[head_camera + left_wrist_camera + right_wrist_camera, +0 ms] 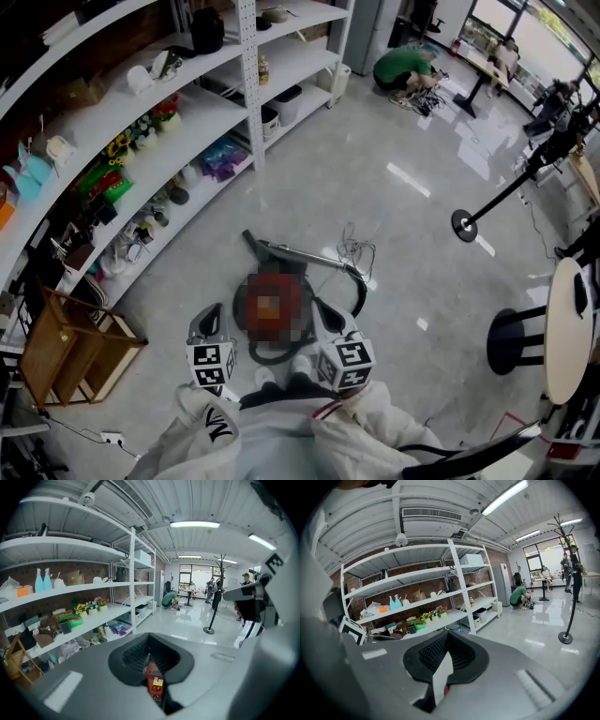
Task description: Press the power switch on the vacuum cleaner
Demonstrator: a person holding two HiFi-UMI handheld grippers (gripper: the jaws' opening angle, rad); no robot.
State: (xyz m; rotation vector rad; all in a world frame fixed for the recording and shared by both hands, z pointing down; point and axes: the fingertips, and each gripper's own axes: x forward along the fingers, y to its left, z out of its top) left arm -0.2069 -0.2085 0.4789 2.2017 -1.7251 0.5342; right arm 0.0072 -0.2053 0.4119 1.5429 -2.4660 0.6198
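A red canister vacuum cleaner sits on the floor just ahead of me; a blurred patch covers its top, hiding the power switch. Its grey wand and dark hose lie beyond it. My left gripper hangs above the floor just left of the canister, and my right gripper just right of it. Neither touches it. In the left gripper view the jaws meet, with a strip of the red vacuum cleaner showing through the slit. The right gripper also has its jaws together, holding nothing.
White shelving packed with small items runs along the left. A wooden crate stands at lower left. A black stand base, a round table and a black stool are on the right. A person in green crouches far back.
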